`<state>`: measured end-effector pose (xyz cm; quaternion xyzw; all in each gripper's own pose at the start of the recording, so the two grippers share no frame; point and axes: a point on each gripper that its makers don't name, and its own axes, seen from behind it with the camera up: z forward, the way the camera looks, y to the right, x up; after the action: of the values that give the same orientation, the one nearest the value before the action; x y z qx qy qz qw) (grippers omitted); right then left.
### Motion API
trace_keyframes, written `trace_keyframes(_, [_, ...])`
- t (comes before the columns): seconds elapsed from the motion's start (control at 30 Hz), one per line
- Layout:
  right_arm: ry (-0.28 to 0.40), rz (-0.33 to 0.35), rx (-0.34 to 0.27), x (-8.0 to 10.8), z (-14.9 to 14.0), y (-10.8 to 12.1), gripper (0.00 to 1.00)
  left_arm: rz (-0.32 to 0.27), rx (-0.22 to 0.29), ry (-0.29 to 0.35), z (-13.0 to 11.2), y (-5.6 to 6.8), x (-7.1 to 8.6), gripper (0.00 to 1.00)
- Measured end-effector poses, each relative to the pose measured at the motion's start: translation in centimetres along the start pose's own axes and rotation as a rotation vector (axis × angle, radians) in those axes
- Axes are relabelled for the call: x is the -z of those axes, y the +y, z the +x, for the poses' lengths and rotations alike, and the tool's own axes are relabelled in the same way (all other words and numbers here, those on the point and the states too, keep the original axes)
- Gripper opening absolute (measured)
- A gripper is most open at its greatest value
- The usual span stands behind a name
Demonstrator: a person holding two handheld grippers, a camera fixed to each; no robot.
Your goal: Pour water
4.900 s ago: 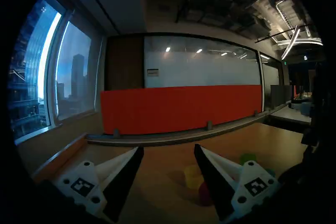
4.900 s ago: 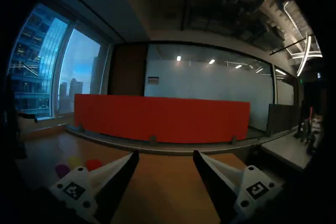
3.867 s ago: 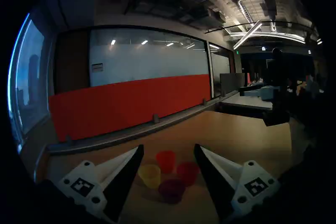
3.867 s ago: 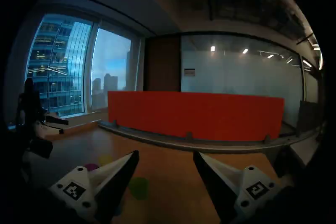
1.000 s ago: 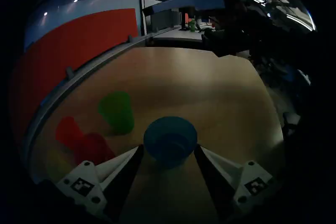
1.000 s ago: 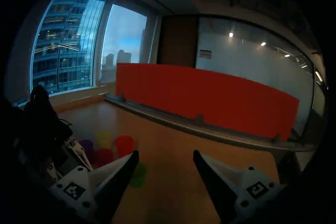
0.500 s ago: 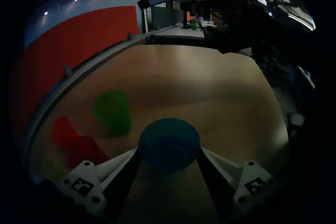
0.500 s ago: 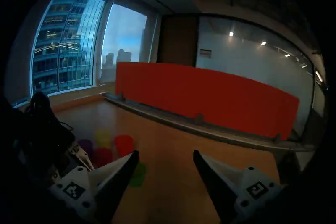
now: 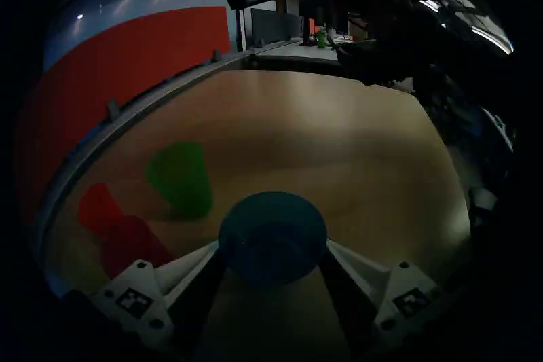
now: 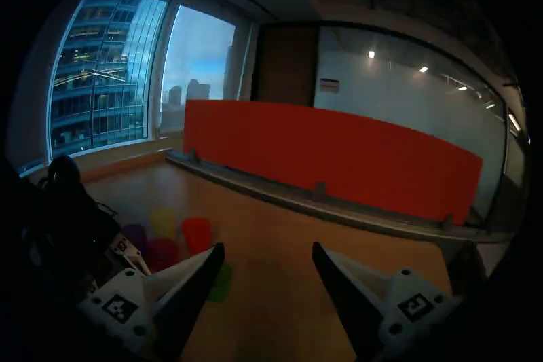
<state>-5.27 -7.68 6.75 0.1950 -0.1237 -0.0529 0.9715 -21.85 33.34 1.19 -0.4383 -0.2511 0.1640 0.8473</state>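
A blue cup (image 9: 273, 238) stands upright on the wooden table (image 9: 326, 138), right between the fingers of my left gripper (image 9: 271, 255). Its rim overlaps both fingertips, and the jaws stand at their wide spacing. Just beyond it to the left stands a green cup (image 9: 178, 178). My right gripper (image 10: 267, 248) hovers open over the table with nothing between its fingers. In the right gripper view the green cup (image 10: 221, 282) peeks out beside the left finger.
A red cup (image 9: 97, 204) and a dark red cup (image 9: 132, 246) stand far left. The right gripper view shows yellow (image 10: 163, 221), red (image 10: 197, 233) and purple (image 10: 134, 234) cups clustered beside a person's dark arm (image 10: 68, 219). A red partition (image 10: 326, 165) lines the table's far edge.
My left gripper swung from the far wall down to the cups and closed in on the blue cup, which now sits deeper between its fingers. The right gripper turned left, then held still.
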Motion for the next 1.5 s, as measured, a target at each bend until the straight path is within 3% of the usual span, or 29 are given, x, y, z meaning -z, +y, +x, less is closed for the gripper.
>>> trace_keyframes(0.33, [-0.002,-0.002,0.0,-0.1,0.0,0.1,1.0,0.0,-0.005,0.0,0.0,0.1,0.3,0.86])
trace_keyframes(0.6, [0.002,-0.002,0.0,-0.1,0.2,0.0,1.0,0.01,-0.013,0.02,0.8,-0.2,1.6,0.85])
trace_keyframes(0.9, [0.008,-0.003,0.0,-0.1,0.5,-0.3,1.0,0.042,0.021,0.104,3.7,-1.5,4.6,0.84])
trace_keyframes(1.5, [0.013,0.001,0.007,-0.4,1.2,-1.3,1.0,0.174,0.033,0.256,9.0,-6.1,11.8,0.83])
